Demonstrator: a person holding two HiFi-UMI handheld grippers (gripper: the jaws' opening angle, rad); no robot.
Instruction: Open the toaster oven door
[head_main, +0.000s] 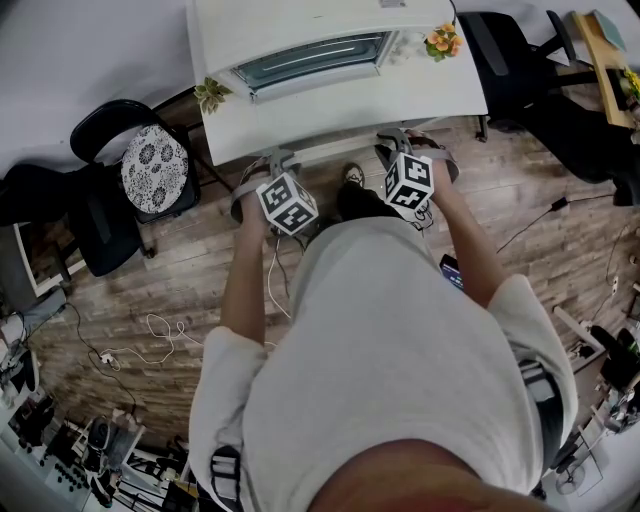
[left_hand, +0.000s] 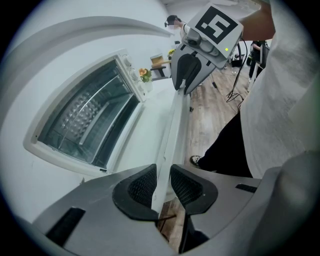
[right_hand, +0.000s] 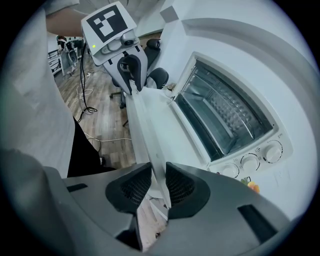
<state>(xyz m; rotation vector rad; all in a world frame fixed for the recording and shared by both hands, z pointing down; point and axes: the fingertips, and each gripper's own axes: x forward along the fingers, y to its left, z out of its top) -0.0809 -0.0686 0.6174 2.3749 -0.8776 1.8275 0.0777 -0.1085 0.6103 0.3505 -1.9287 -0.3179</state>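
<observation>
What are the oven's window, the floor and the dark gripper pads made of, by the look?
Oven window: likely glass, clear and glossy; the rack shows through.
Floor: wood or wood-look planks, with grain and seams.
Gripper pads: probably rubber, matte black with a fine dotted texture.

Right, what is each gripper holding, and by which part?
Both the left gripper and right gripper clamp the white table by its thin front edge.
</observation>
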